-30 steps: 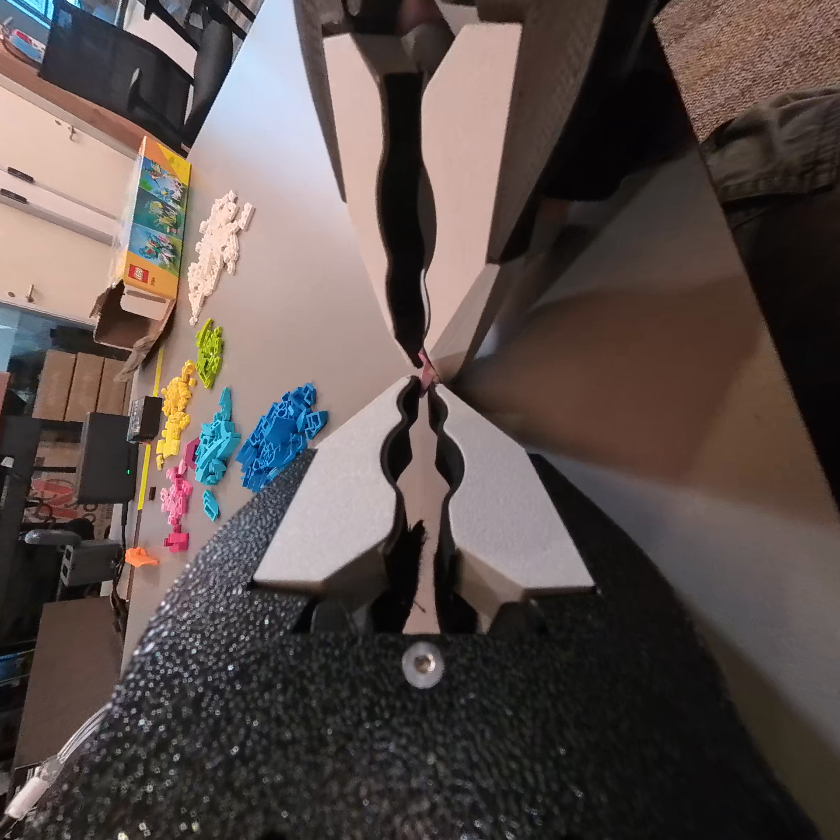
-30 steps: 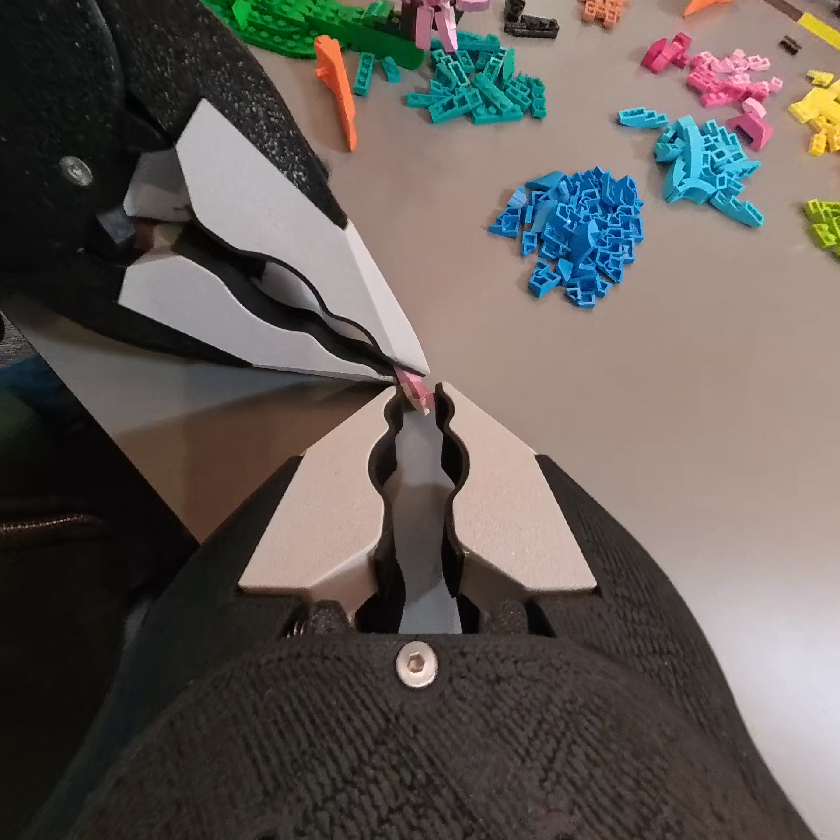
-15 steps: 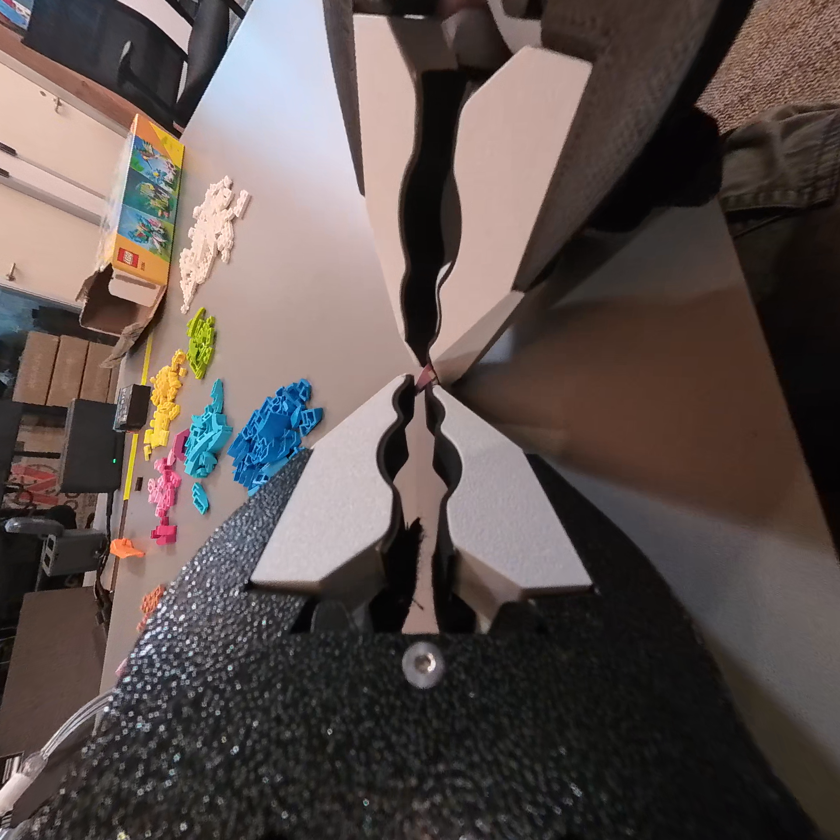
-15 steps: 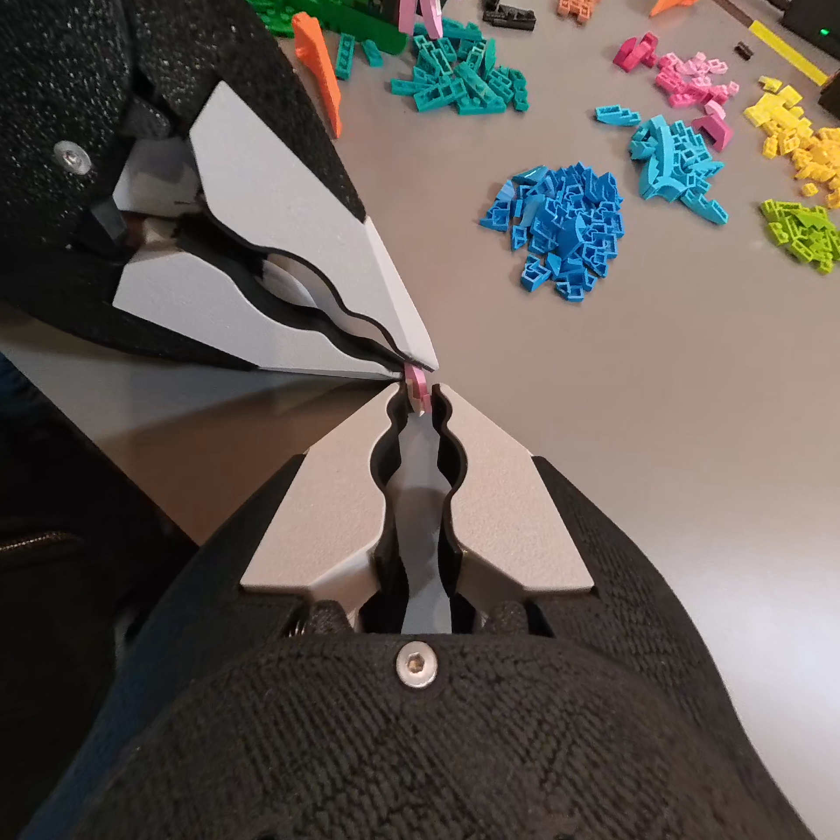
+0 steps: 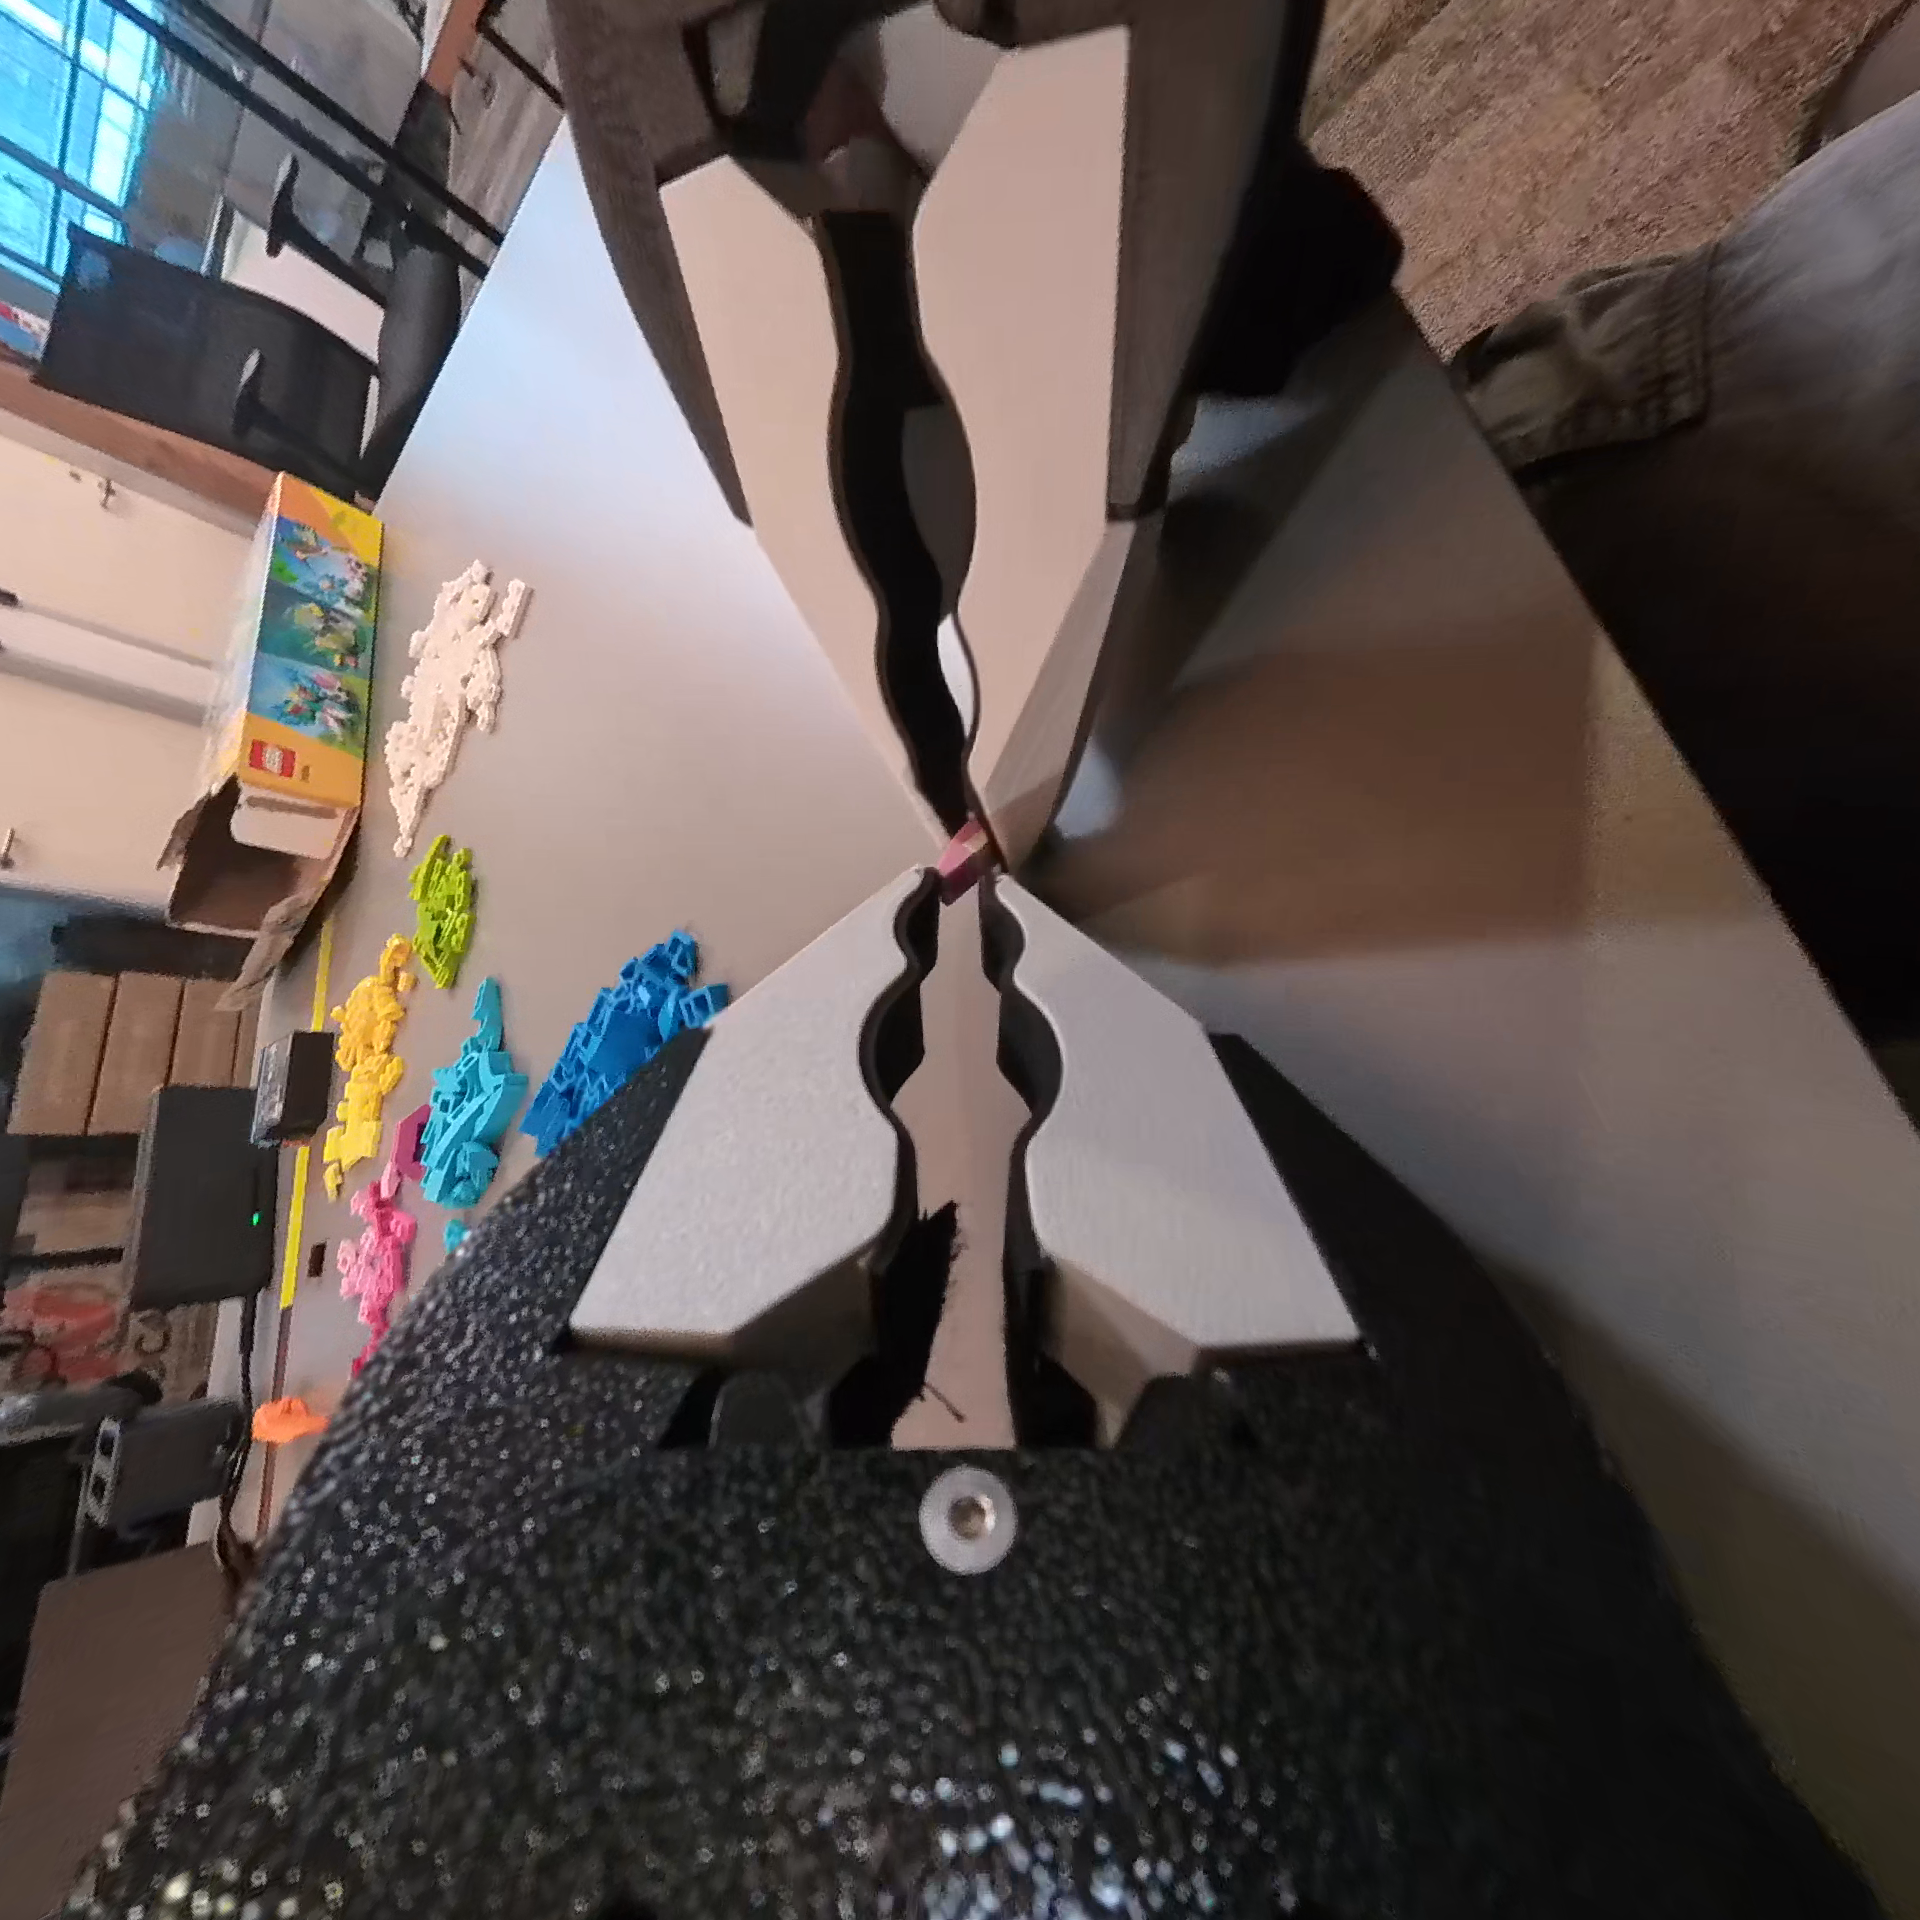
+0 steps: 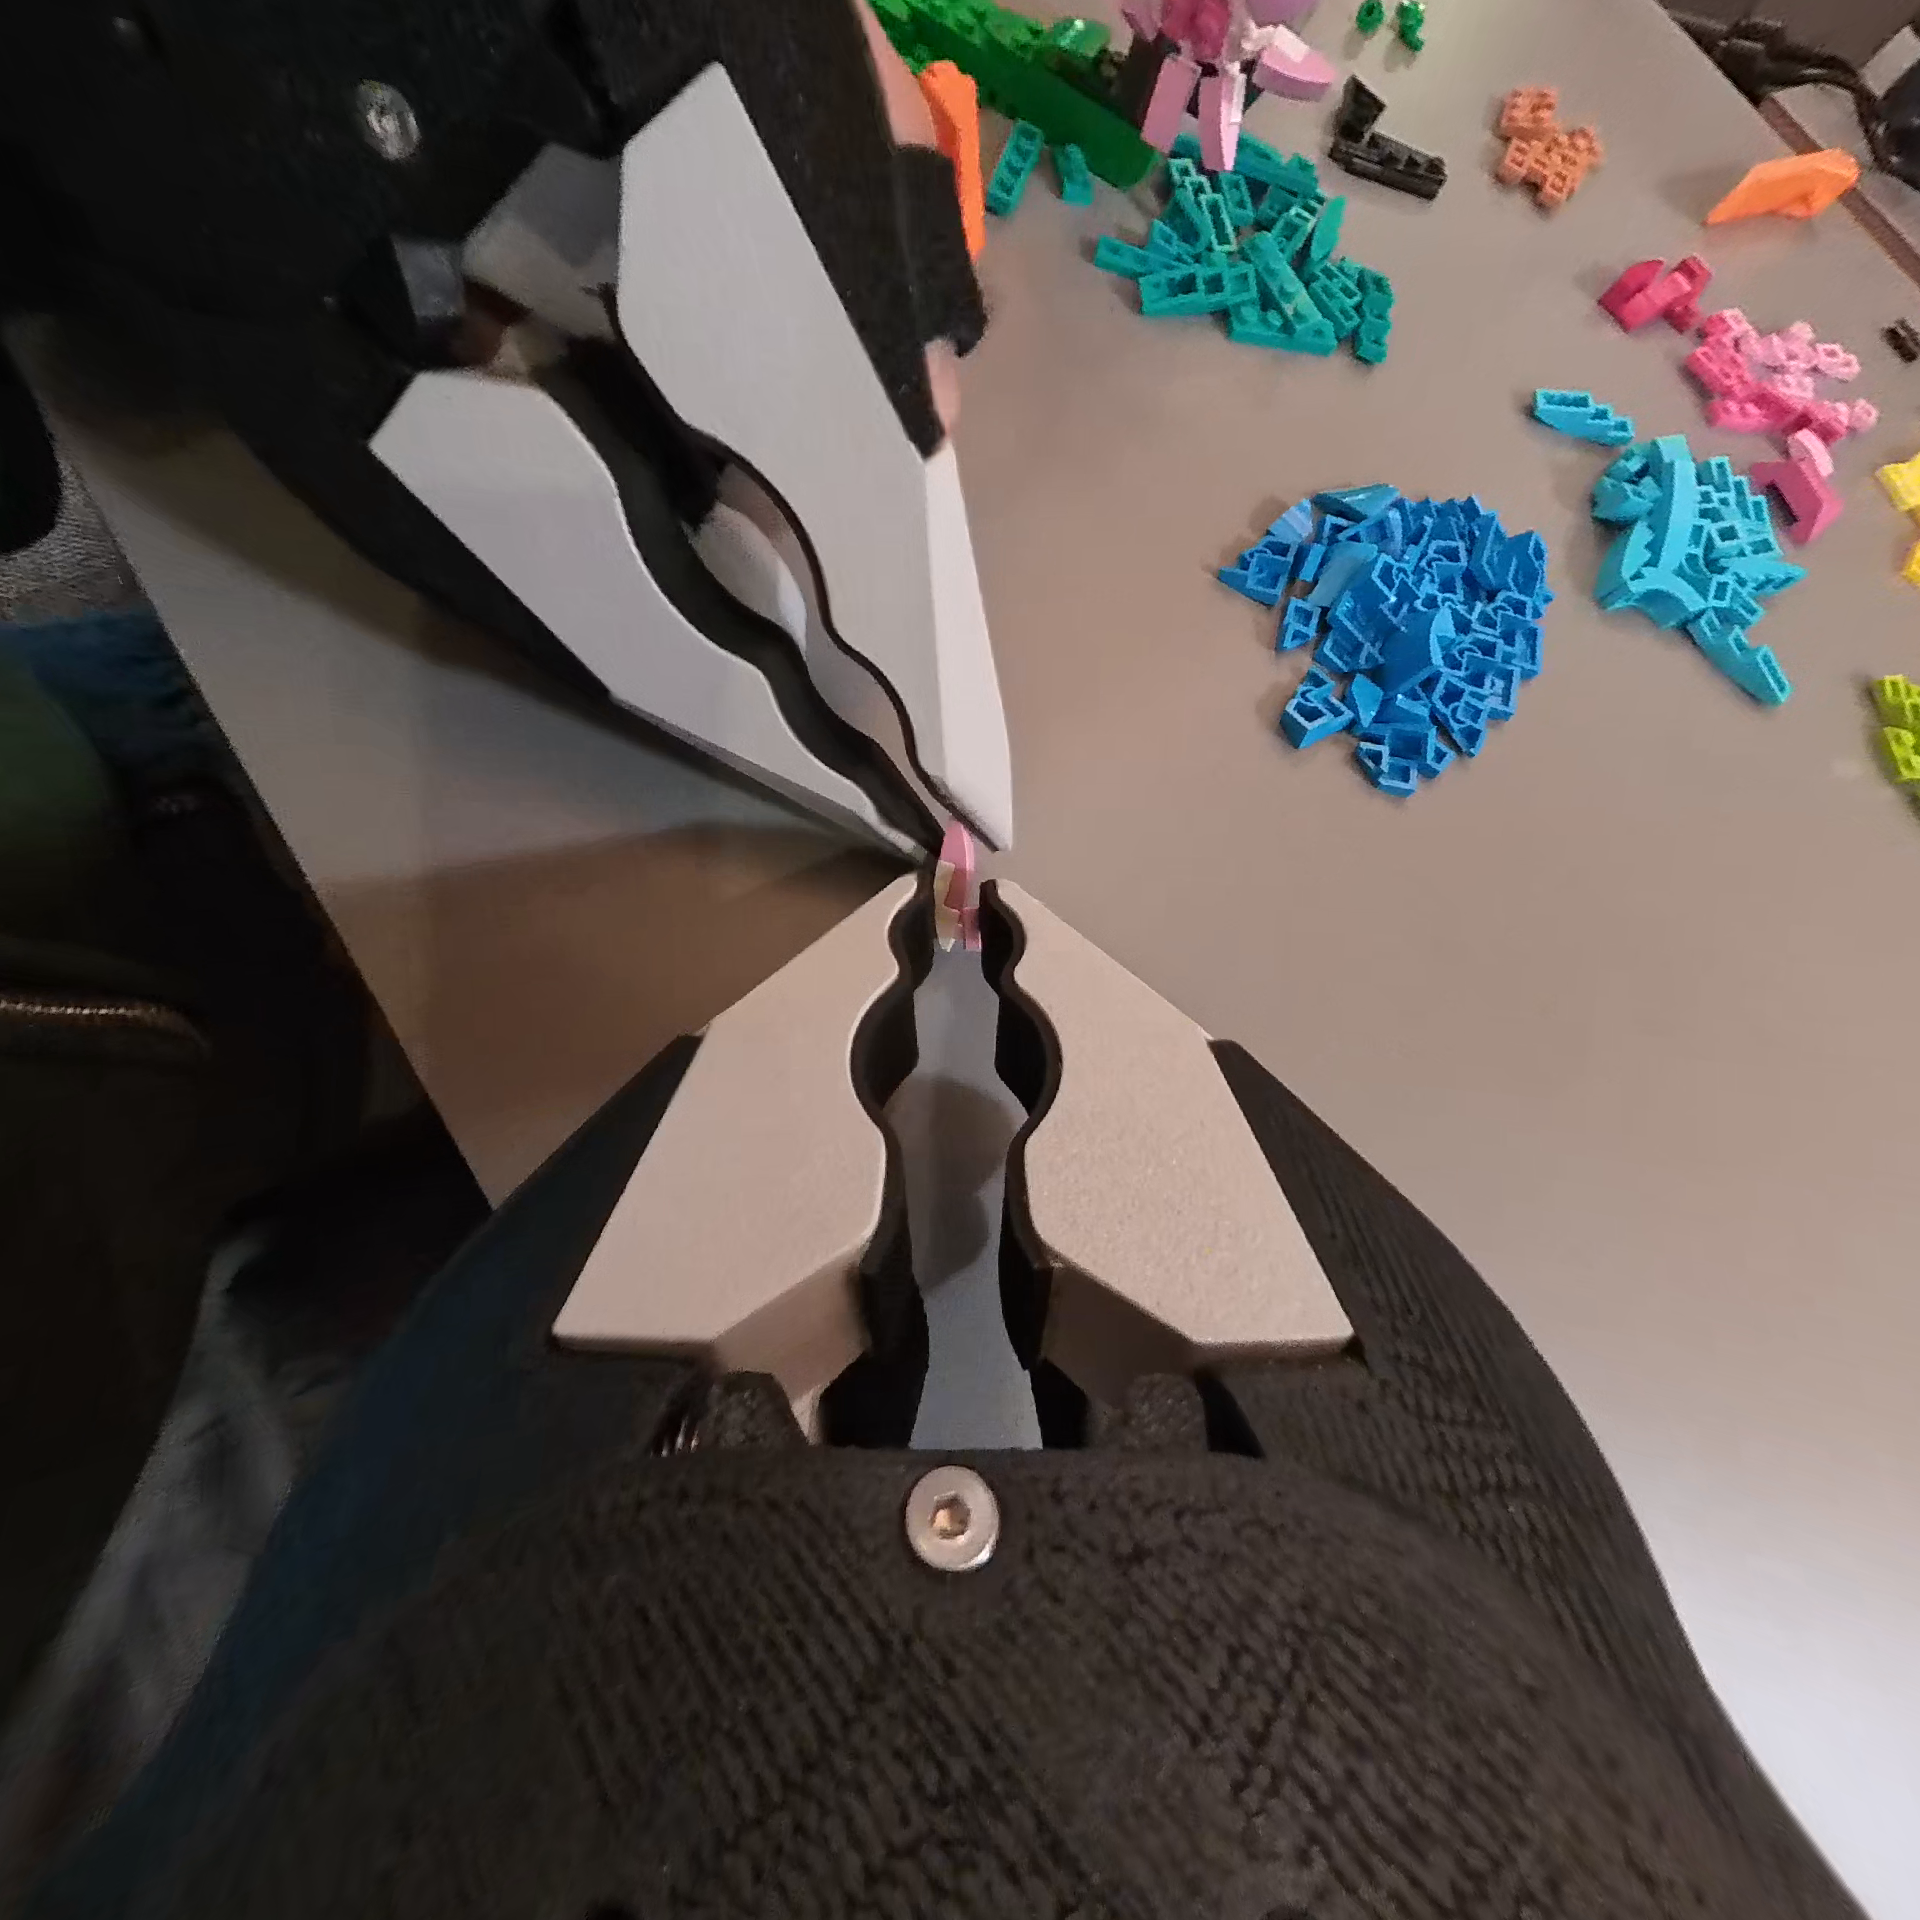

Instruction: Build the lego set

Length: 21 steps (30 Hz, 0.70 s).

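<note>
Item: small pink piece [image 6: 958,896], pale pink, thin, apparently stacked plates; held tip to tip above the near table [image 6: 1351,1039] edge. Right gripper [image 6: 954,902] pinches its lower end; left gripper [image 5: 954,885] pinches its upper end, likely to press the parts together. Beyond: blue pile [image 6: 1397,634], cyan pile [image 6: 1683,540], teal pile [image 6: 1247,265], pink-and-green partial build [image 6: 1195,73].
</note>
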Each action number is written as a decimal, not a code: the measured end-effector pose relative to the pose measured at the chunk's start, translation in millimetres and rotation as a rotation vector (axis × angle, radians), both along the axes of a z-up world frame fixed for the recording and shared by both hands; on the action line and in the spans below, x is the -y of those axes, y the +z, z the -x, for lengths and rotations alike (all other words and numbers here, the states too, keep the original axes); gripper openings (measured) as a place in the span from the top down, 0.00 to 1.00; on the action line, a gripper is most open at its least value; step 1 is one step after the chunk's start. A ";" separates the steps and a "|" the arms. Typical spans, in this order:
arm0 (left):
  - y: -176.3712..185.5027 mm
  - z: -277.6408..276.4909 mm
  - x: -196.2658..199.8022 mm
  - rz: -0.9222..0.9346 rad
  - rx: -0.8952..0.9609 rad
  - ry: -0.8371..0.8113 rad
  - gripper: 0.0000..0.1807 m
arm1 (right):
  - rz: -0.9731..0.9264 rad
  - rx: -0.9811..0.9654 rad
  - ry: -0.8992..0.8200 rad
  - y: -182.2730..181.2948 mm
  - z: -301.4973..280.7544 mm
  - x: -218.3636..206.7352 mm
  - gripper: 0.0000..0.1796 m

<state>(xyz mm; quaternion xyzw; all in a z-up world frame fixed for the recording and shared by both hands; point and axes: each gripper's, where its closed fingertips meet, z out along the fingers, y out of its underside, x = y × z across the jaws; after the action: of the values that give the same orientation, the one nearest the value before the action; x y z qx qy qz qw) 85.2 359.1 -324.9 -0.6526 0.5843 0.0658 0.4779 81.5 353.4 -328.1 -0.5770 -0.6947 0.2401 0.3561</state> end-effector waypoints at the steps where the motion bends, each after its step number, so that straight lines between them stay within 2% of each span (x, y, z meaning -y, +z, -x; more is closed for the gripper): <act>1: 0.5 -0.2 1.0 0.007 0.011 -0.014 0.97 | 0.009 -0.003 0.014 0.0 -0.1 1.2 0.96; 5: 3.1 -0.8 4.2 0.082 0.099 -0.041 0.95 | 0.033 -0.005 0.075 0.1 -0.5 6.0 0.96; 10: 3.5 -2.8 10.8 0.149 0.153 -0.068 0.96 | -0.028 0.003 0.154 -0.2 -1.3 9.8 0.96; 15: 5.2 -2.0 19.6 0.244 0.193 -0.080 0.84 | -0.075 0.010 0.170 -0.3 -1.2 10.1 0.96; 17: 5.2 -5.7 20.3 0.239 0.191 -0.092 0.84 | -0.091 0.014 0.176 -0.4 -1.3 10.2 0.96; 21: 2.4 -8.9 17.2 0.212 0.162 -0.086 0.93 | -0.130 0.021 0.190 -0.2 -1.1 10.2 0.96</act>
<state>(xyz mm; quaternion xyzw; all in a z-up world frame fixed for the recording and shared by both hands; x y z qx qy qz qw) 94.2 341.8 -322.6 -0.6772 0.5746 -0.0699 0.4543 82.6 343.1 -328.3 -0.4867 -0.7641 0.2212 0.3610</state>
